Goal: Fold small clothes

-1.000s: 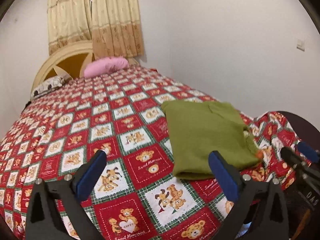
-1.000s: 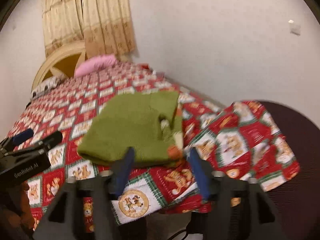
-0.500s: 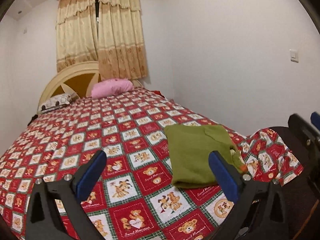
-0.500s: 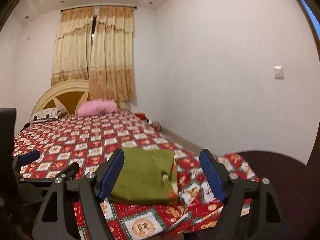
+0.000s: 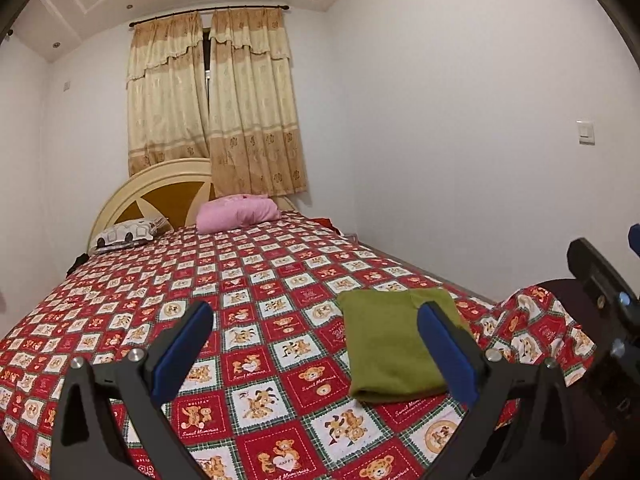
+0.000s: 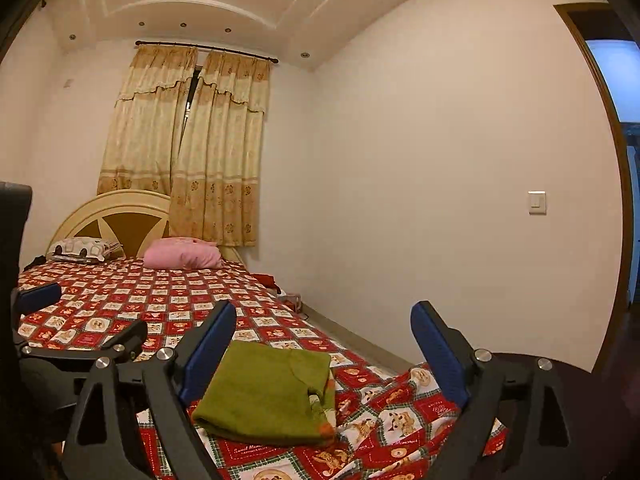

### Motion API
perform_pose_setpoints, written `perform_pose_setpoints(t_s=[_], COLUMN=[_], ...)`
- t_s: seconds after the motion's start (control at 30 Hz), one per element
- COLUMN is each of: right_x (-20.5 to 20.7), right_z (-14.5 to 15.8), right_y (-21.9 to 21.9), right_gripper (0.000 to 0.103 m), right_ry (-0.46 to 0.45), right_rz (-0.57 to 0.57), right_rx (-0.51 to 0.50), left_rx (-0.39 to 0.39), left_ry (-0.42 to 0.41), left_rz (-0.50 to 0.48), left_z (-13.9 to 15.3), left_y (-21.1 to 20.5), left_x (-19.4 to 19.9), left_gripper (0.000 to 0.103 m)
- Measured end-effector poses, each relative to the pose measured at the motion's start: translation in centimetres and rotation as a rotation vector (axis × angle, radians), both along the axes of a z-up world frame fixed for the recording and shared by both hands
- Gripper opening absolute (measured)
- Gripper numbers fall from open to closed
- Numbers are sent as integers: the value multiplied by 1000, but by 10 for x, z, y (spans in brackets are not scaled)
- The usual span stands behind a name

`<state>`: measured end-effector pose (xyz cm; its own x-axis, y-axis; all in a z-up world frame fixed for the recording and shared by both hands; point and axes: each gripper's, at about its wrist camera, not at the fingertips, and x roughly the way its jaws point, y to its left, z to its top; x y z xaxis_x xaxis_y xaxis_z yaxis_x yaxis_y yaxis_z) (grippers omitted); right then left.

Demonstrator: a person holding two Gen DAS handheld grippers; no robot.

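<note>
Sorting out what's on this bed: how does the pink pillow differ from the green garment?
The pink pillow is plump and rounded; the green garment lies flat, folded into a neat rectangle. The pillow sits at the far end against the headboard; the garment lies near the foot, by the bed's right edge, close to both open grippers. Both rest on the bear-print bedspread, and neither is held.
</note>
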<state>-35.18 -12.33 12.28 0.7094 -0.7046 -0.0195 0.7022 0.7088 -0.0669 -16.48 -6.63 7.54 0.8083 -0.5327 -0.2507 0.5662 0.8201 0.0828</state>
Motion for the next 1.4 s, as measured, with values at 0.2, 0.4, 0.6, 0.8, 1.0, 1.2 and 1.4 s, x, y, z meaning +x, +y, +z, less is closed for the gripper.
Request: perform_pose_setpoints(t_s=[0.2,0.4,0.6,0.8,1.0,1.2,1.4], right_x=[-3,-2,-1,-2,0,1,1], right_z=[-4,-8,-13,-15,-16,-16,-16], right_y=[-10,-15,-19,-18,-17,-19,-18], right_gripper=[90,90,90,90,90,90,90], right_ry=[-9,-9,2,13,18,20,20], right_rz=[-17,-31,-33,-37,-33,-32,-31], right_rx=[43,63,79,76,74,76,75], left_rx=[5,12,14,21,26,26,29], left_ry=[11,17,22,23,25,29,29], left_rz=[8,7,8,12,12,7,8], left_z=[-2,-5,-5,-8,-10,-11,-11], left_y=[-1,-2,-1,-1,-2,1,1], left_x=[2,3,5,5,6,6,6], left_gripper=[103,103,103,103,103,103,103])
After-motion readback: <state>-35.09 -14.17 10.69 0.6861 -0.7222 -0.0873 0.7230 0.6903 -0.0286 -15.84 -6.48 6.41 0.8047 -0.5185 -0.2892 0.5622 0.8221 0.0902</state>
